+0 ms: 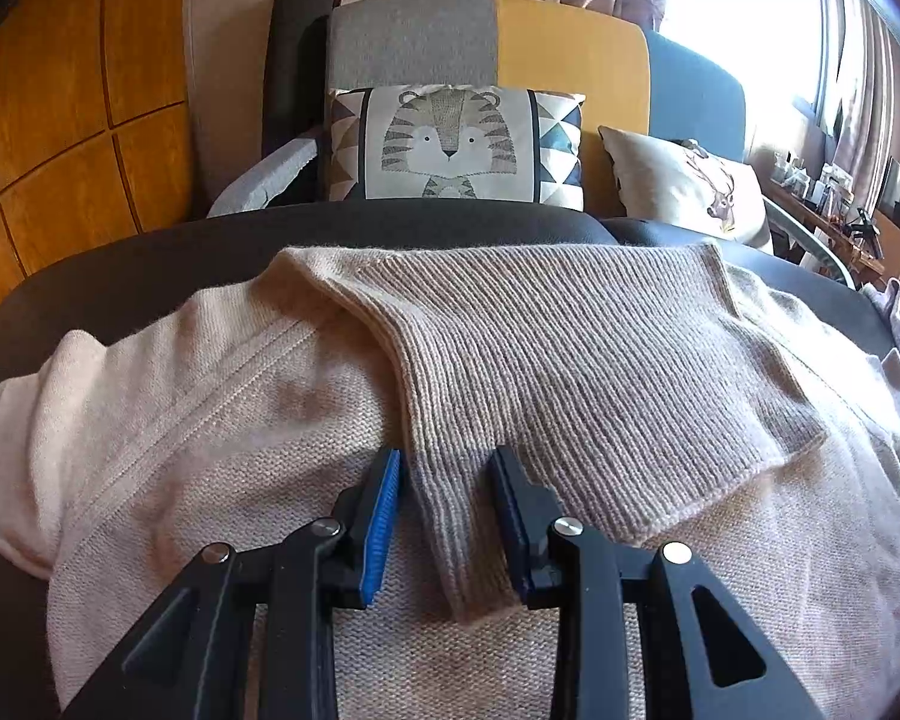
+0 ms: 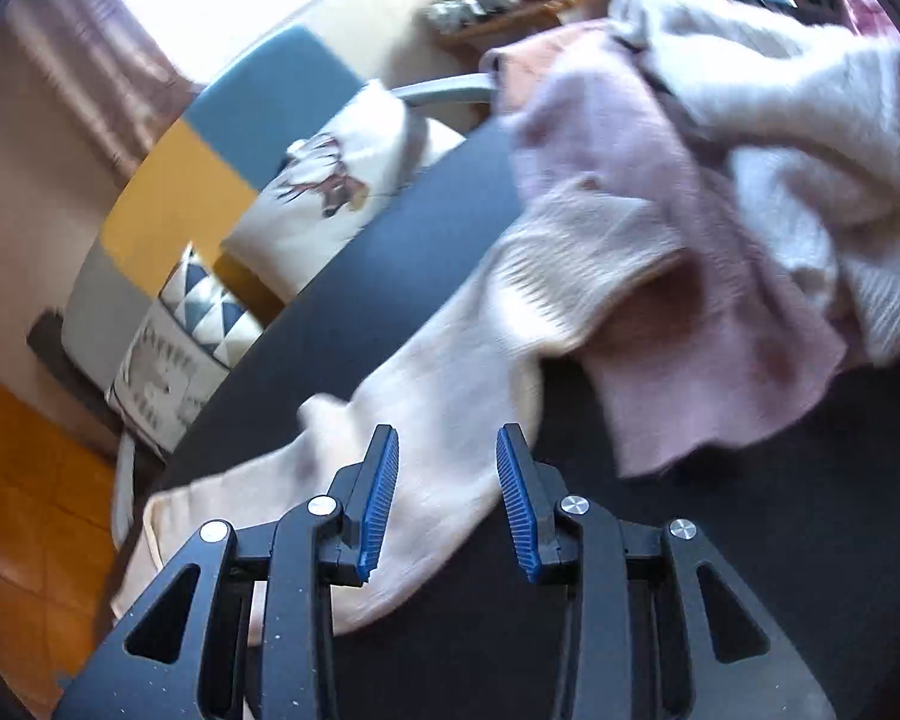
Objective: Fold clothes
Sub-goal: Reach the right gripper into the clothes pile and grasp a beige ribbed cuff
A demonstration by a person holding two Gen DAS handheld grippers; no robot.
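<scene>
A beige knit sweater [image 1: 240, 420] lies spread on a dark round table [image 1: 150, 264]. Its ribbed part [image 1: 570, 360] is folded over the body. My left gripper [image 1: 445, 453] is shut on a narrow bunched strip of that ribbed knit, which runs between the blue pads. In the blurred right wrist view a beige sleeve [image 2: 450, 372] with a ribbed cuff [image 2: 582, 252] trails across the table [image 2: 750, 540]. My right gripper [image 2: 447, 429] hovers open above that sleeve, with nothing pressed between its pads.
A pink garment [image 2: 690, 330] and a white knit [image 2: 810, 120] are heaped at the table's far right. Behind the table stands a sofa with a tiger cushion [image 1: 450, 144] and a deer cushion [image 1: 690, 186]. A cluttered wooden shelf [image 1: 834, 228] runs under the window.
</scene>
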